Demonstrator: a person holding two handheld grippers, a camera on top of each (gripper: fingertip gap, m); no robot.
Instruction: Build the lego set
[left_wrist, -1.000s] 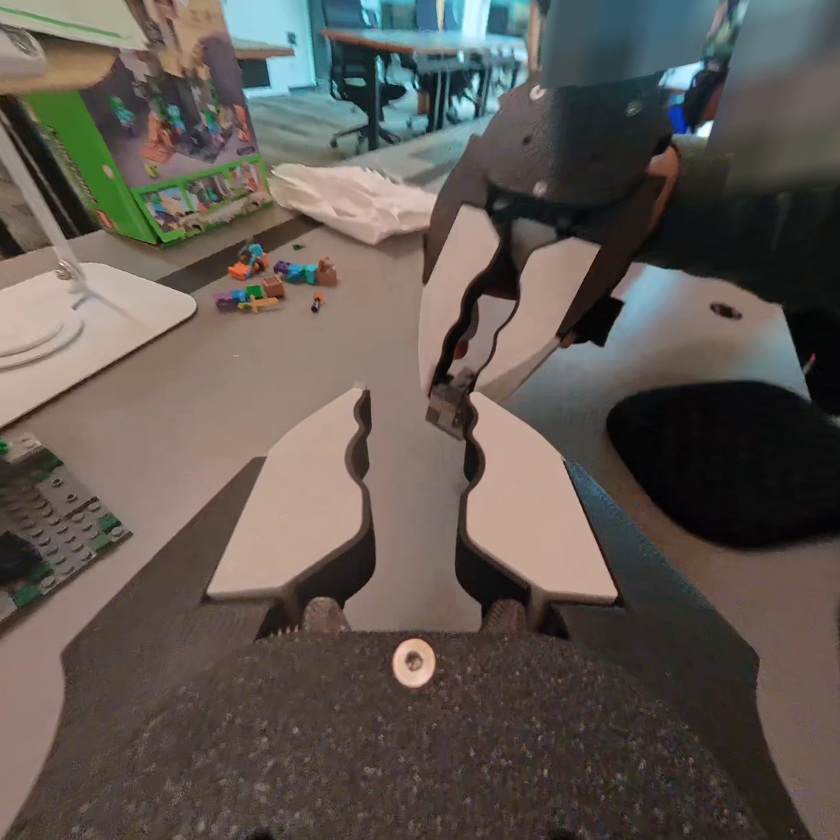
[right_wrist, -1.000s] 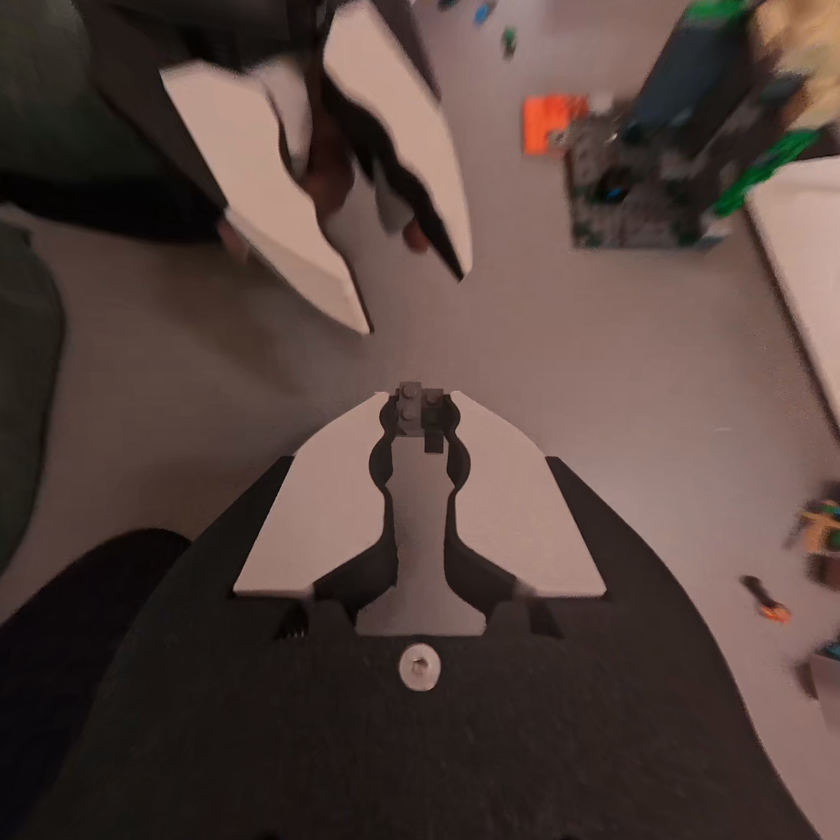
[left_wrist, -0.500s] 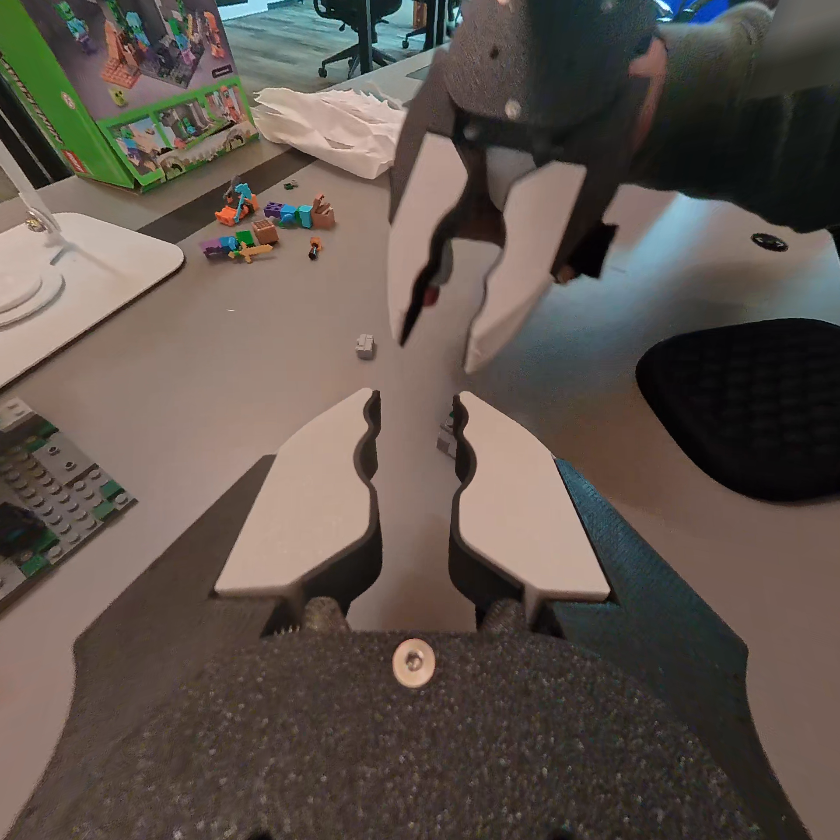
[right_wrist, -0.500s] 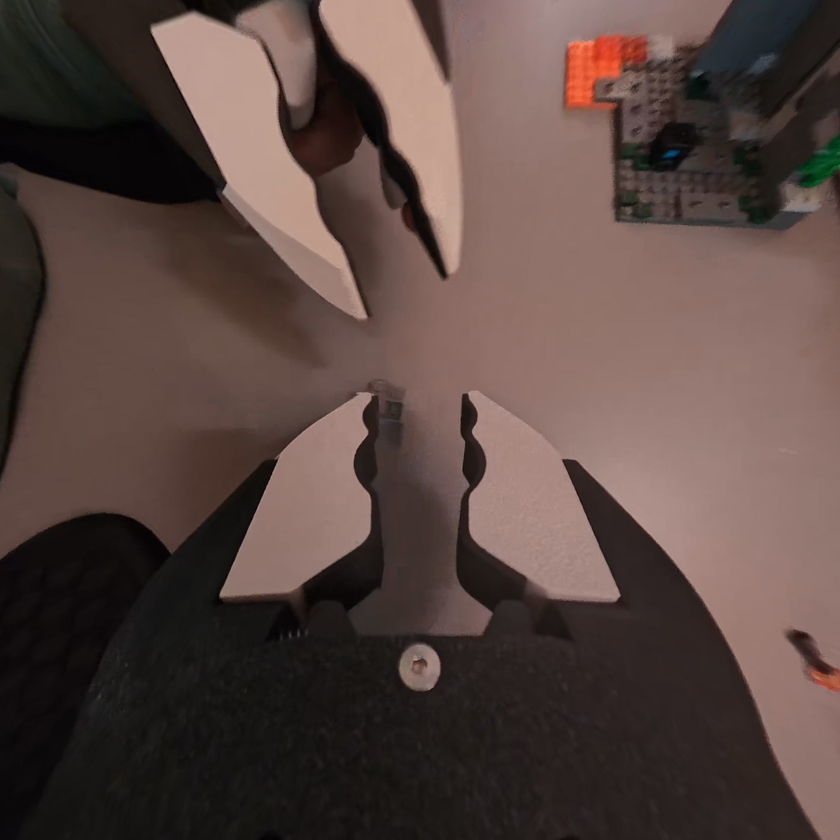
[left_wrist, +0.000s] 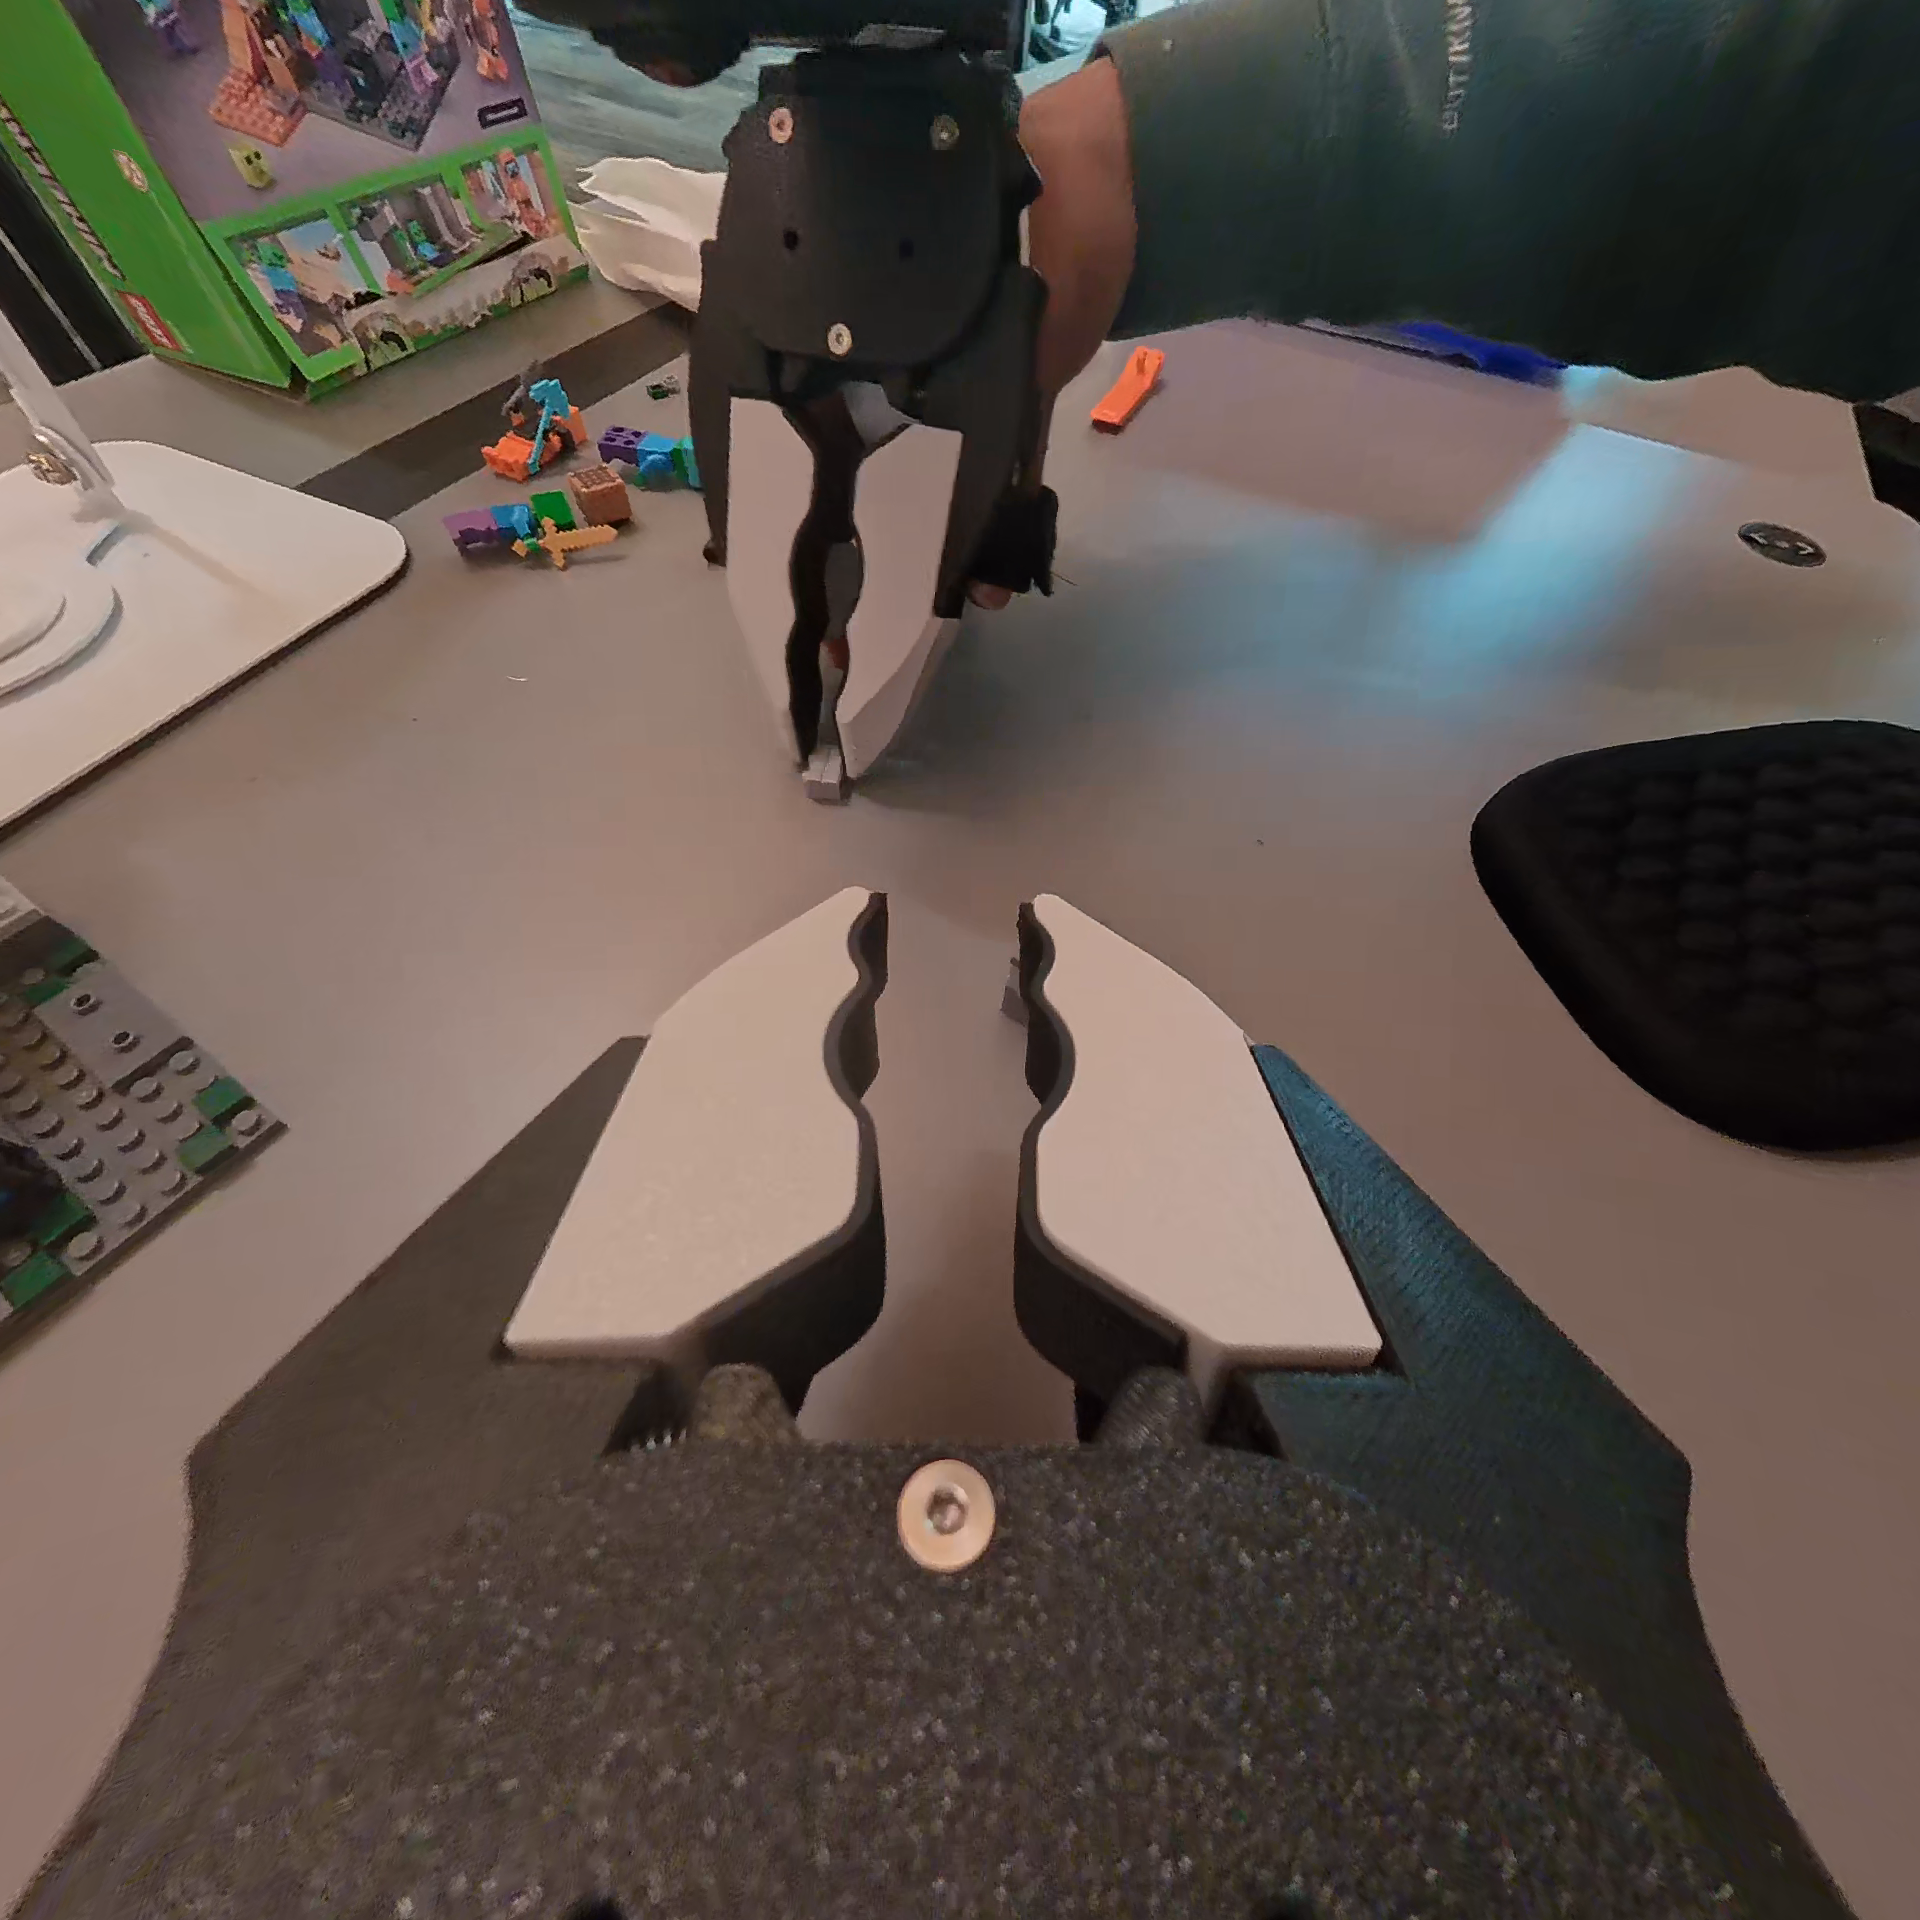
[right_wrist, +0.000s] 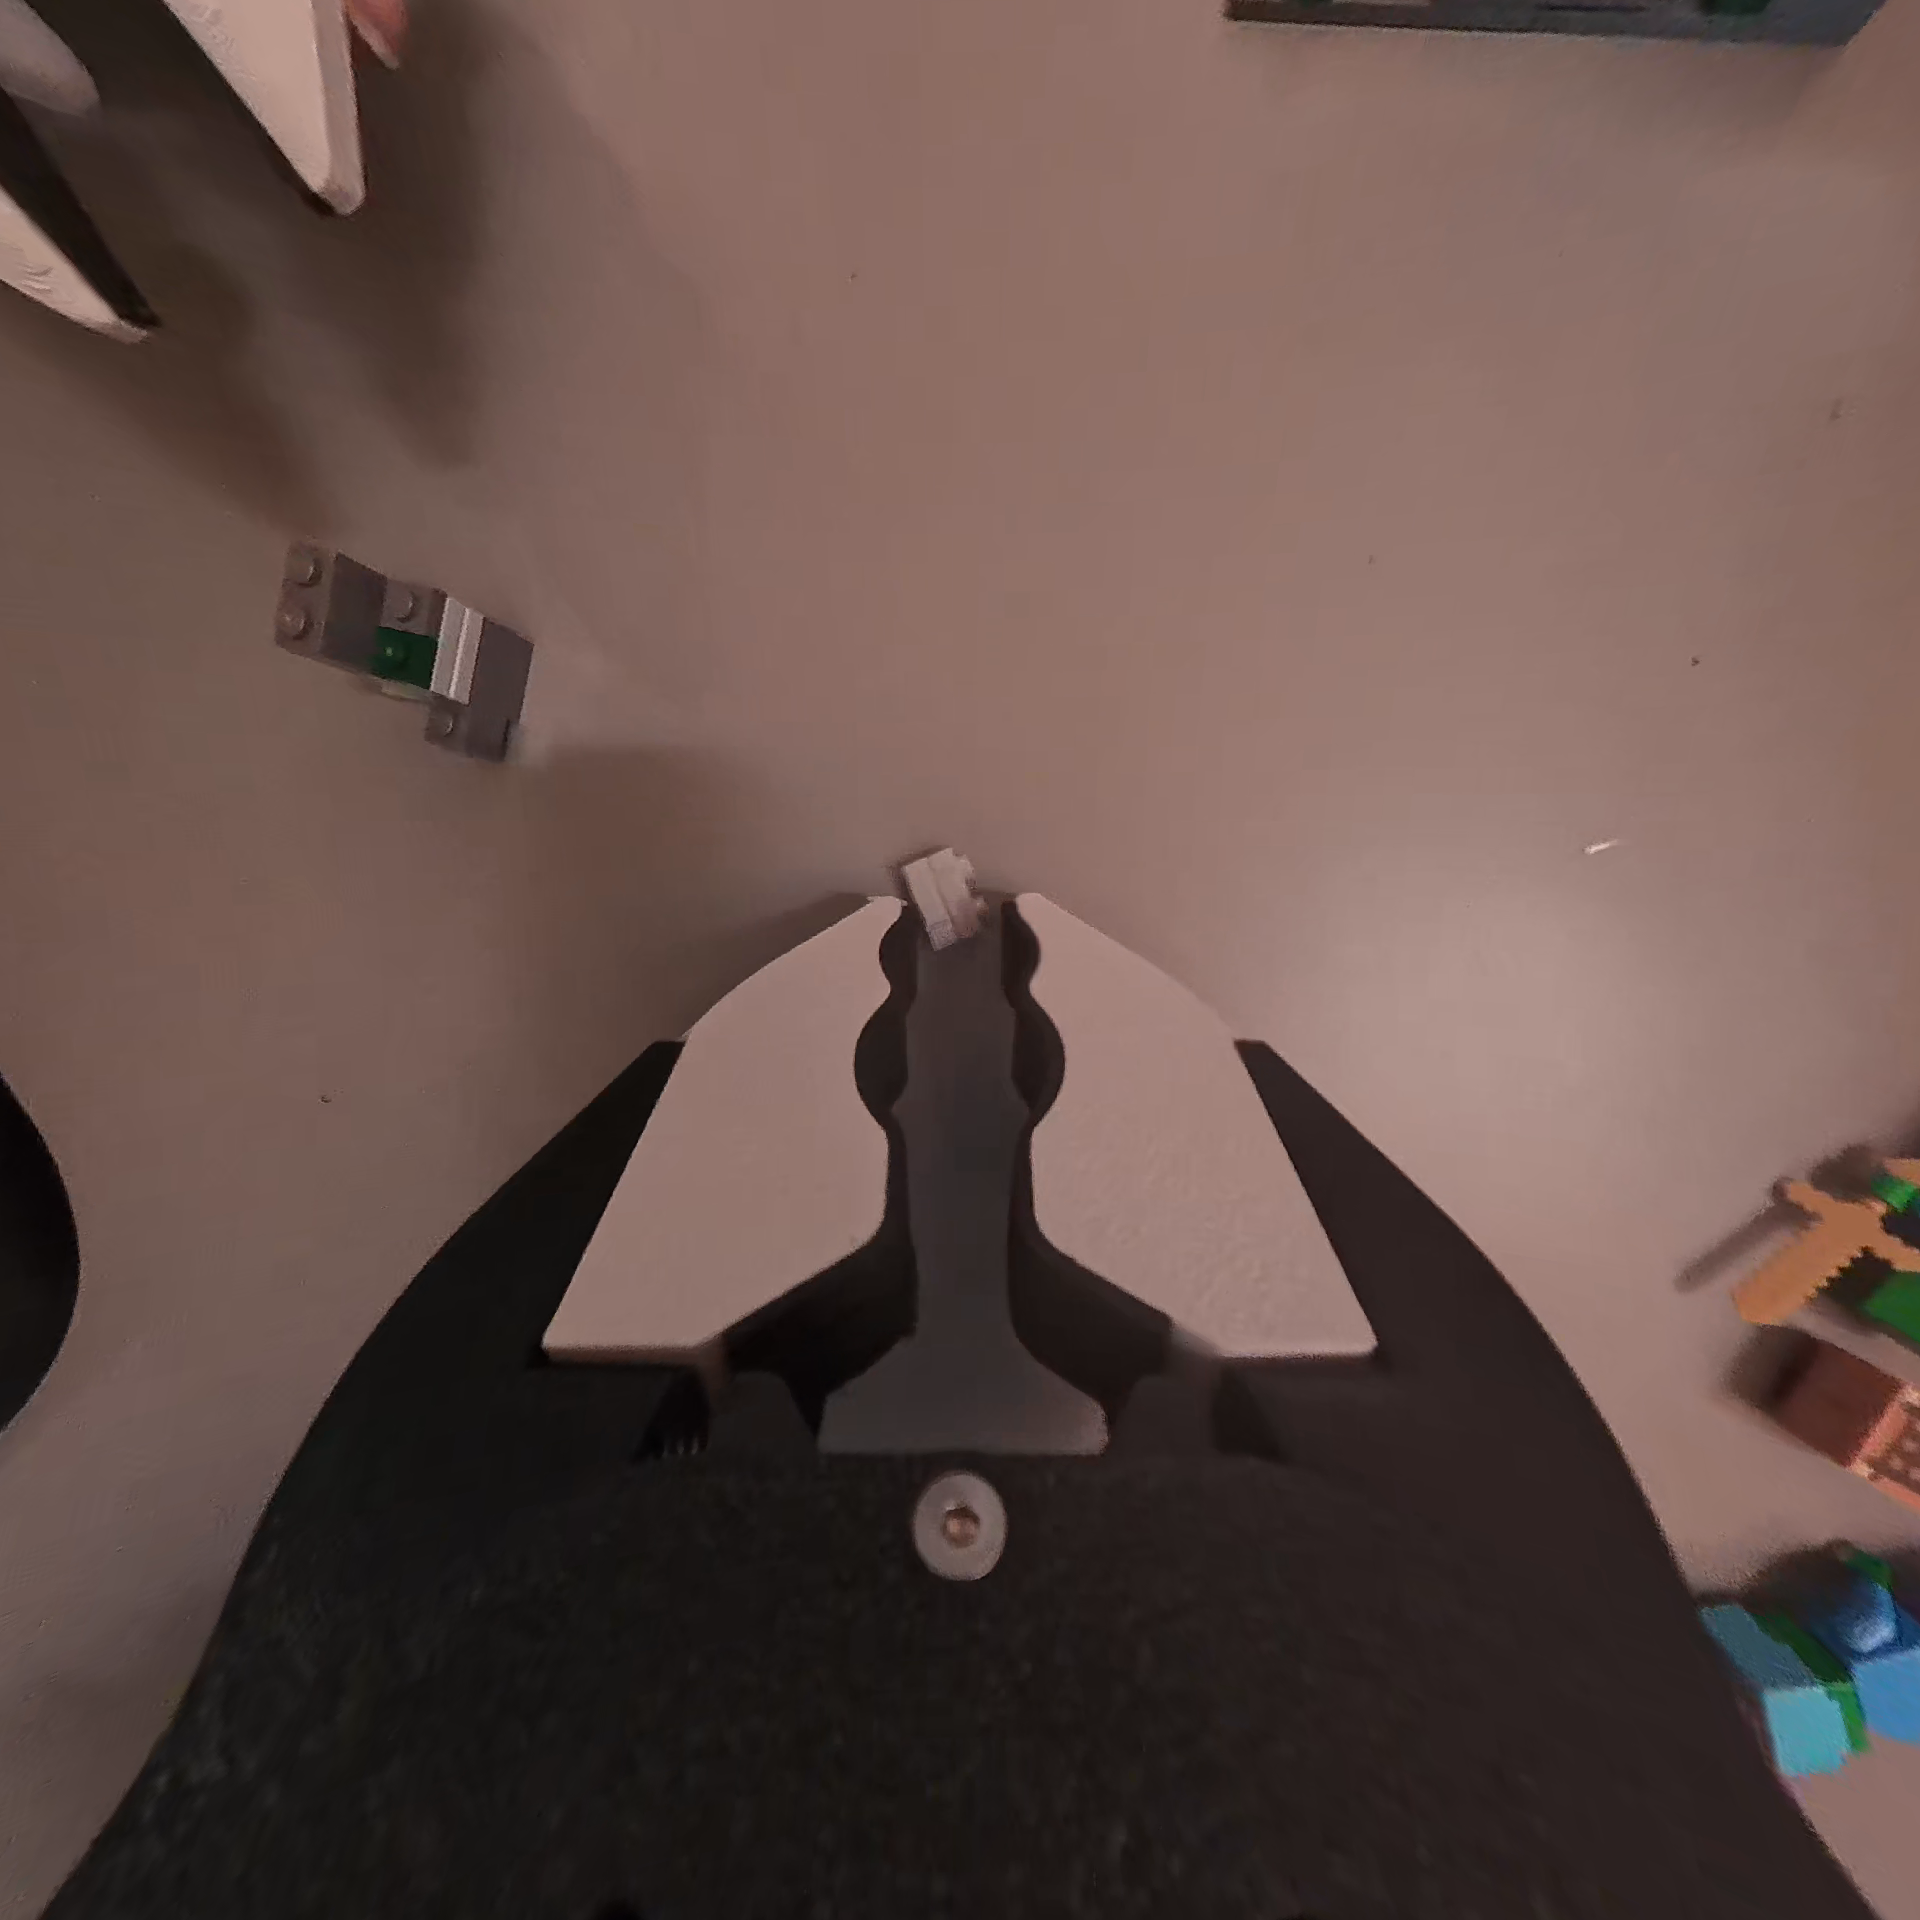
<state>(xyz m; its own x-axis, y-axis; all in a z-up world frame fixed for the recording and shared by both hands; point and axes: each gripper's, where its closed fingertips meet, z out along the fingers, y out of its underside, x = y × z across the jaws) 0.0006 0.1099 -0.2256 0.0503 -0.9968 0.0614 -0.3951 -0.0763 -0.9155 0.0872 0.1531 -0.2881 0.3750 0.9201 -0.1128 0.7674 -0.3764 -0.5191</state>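
Note:
My left gripper (left_wrist: 954, 914) is open and empty, low over the grey table. A small grey assembly with a green stud (right_wrist: 405, 649) lies on the table; in the left wrist view only its corner (left_wrist: 1010, 997) peeks out beside my right finger. My right gripper (right_wrist: 951, 904) is farther out, tips down at the table, shut on a small light grey brick (right_wrist: 940, 899). That gripper (left_wrist: 826, 764) and its brick (left_wrist: 826, 781) also show in the left wrist view. The grey baseplate build (left_wrist: 94, 1101) sits at the left.
A pile of loose coloured pieces (left_wrist: 561, 488) lies behind the right gripper, with the green set box (left_wrist: 291, 187) beyond. An orange brick separator (left_wrist: 1127, 387), a white lamp base (left_wrist: 187, 582) and a black padded cushion (left_wrist: 1714, 935) also lie on the table. My hands' fingertips stand some 12 centimeters from each other. The grey baseplate build (left_wrist: 94, 1101) is about equally far from each gripper, around 20 centimeters.
The right gripper let go of the grey assembly, which now lies on the table. It then moved away from the left gripper and closed on a small light grey brick. The left gripper stayed open.

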